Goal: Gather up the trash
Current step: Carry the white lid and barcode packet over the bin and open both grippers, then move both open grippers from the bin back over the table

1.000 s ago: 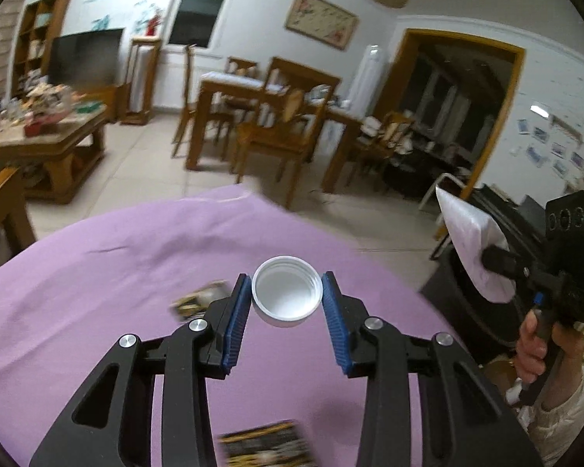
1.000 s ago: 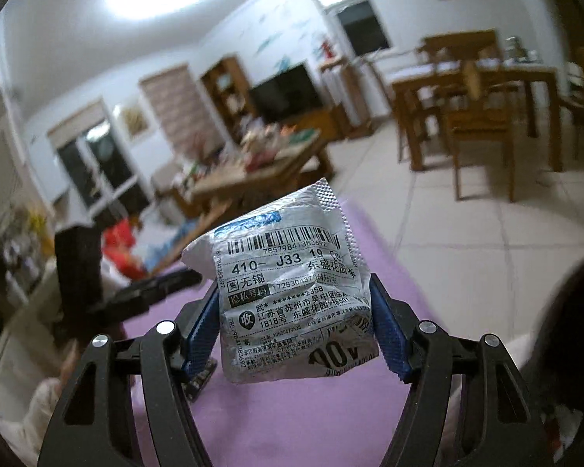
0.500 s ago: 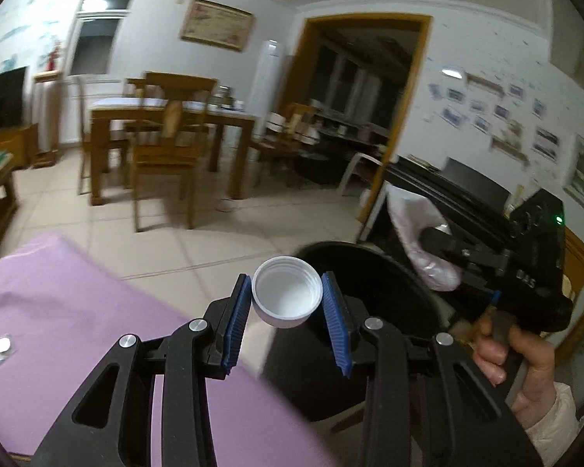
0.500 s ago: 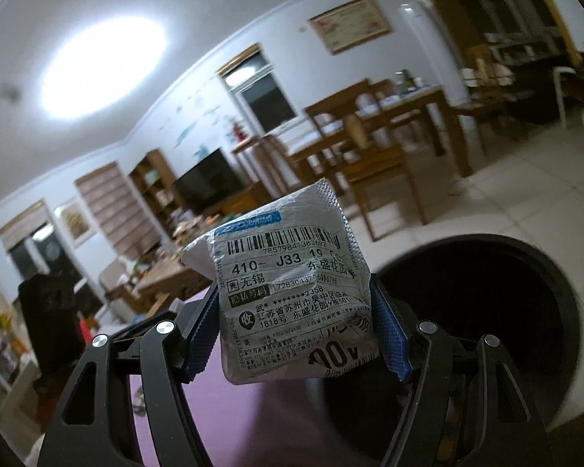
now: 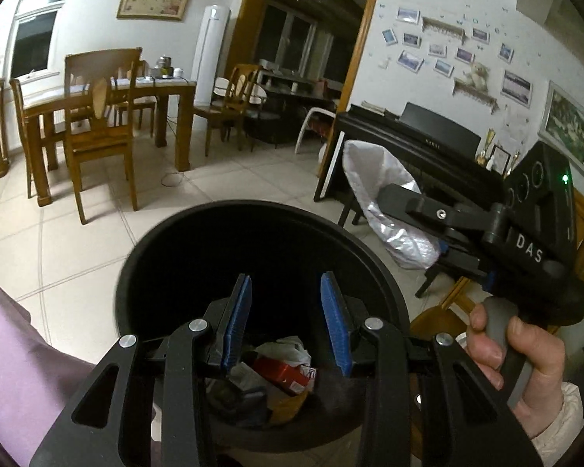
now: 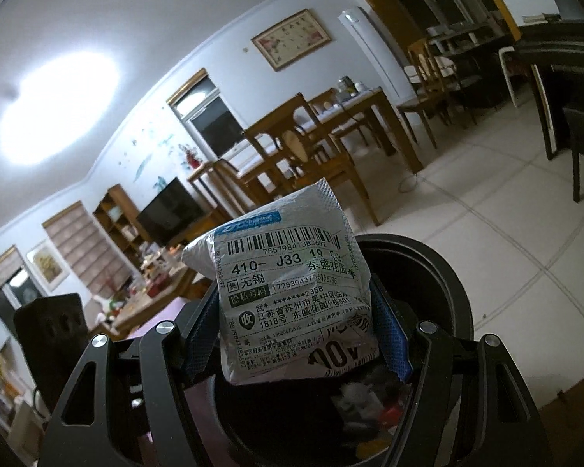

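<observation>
Trash bin (image 5: 136,257), round and black, fills the lower middle of the left wrist view, seen from above and at a slant. Its mouth is wide open, and litter lies at the bottom: a red packet (image 5: 282,375), a crumpled white plastic bag (image 5: 288,350) and some darker scraps that are hard to make out.

The left gripper (image 5: 286,278) points down into the bin's mouth. Its two blue-padded jaws stand a little apart with nothing between them, only the dark inside of the bin showing through the gap.

To the right, a hand (image 5: 518,354) with a pale sleeve grasps the grey handle of the right gripper (image 6: 296,311). That gripper is clamped on a courier pouch (image 6: 292,295), silvery white and crumpled, with a barcode and a printed shipping label facing the right wrist camera. The blue pads press in on both sides of the pouch, which stands up between the jaws. In the right wrist view the pouch sits in front of the bin's rim, with the bin's dark opening behind and below it; in the left wrist view it is raised beside the bin's right rim.

A purple cloth (image 5: 19,350) shows at the lower left edge. Beyond the bin lie pale floor tiles (image 5: 78,257), a wooden dining table (image 5: 97,93) with chairs, and a black piano (image 5: 428,132) against the right wall
</observation>
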A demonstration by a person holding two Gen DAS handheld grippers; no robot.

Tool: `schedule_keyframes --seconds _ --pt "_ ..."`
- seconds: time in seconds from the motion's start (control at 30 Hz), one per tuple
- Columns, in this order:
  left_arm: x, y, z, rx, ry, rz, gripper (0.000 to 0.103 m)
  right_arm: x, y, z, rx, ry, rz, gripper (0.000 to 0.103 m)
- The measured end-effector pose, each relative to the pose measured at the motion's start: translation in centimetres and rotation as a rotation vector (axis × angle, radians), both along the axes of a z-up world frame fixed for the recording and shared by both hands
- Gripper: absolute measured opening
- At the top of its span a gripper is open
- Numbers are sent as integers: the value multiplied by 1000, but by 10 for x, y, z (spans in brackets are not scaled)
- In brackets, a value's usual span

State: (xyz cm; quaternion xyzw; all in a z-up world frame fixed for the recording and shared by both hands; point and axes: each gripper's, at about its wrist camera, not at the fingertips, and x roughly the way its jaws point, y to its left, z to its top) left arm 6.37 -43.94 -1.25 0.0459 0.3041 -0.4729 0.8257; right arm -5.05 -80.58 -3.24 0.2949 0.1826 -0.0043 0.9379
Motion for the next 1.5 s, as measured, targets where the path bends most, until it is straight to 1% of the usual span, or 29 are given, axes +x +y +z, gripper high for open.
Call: schedule_keyframes --seconds 0.17,0.4,0.43,0.5,0.57,0.6,0.63,0.67,0.7,0.73,0.83,0.9,1.1,1.33,1.43,1.5 --pt "-3 1 -5 25 -17 9 38 4 6 -12 15 0 -10 70" --pt "-6 -5 -2 40 -34 18 38 25 18 -21 21 18 2 70" --pt "-6 -6 -2 42 -36 17 38 26 20 -22 22 21 3 72" --pt "-9 -8 -2 55 -52 22 39 32 22 -24 40 29 7 79" --pt "-10 -9 -1 73 -65 26 39 36 20 -24 59 25 -2 90" --pt "-10 -10 -2 78 -66 28 43 36 21 -24 62 19 -13 93" --pt "-10 -10 -1 82 -69 32 50 36 21 -24 64 9 -25 97" --pt "-10 -10 1 84 -80 45 67 35 21 -24 66 2 -31 98" --pt "-12 -9 2 80 -98 60 83 35 20 -25 71 -1 -34 98" --pt "-13 -7 3 77 -112 69 87 36 19 -25 74 1 -36 98" --pt "-16 -4 8 80 -150 83 88 36 19 -26 79 10 -50 98" --pt "-17 -3 9 78 -156 87 92 33 21 -28 85 15 -55 98" --pt "-19 -1 16 76 -177 99 97 22 30 -32 89 28 -63 98" --pt "-22 7 22 59 -185 105 97 21 33 -33 85 32 -62 98" --pt "-24 16 25 55 -187 107 97 19 44 -34 81 46 -51 98" --pt "-24 26 26 49 -174 119 97 23 56 -33 73 65 -25 98"
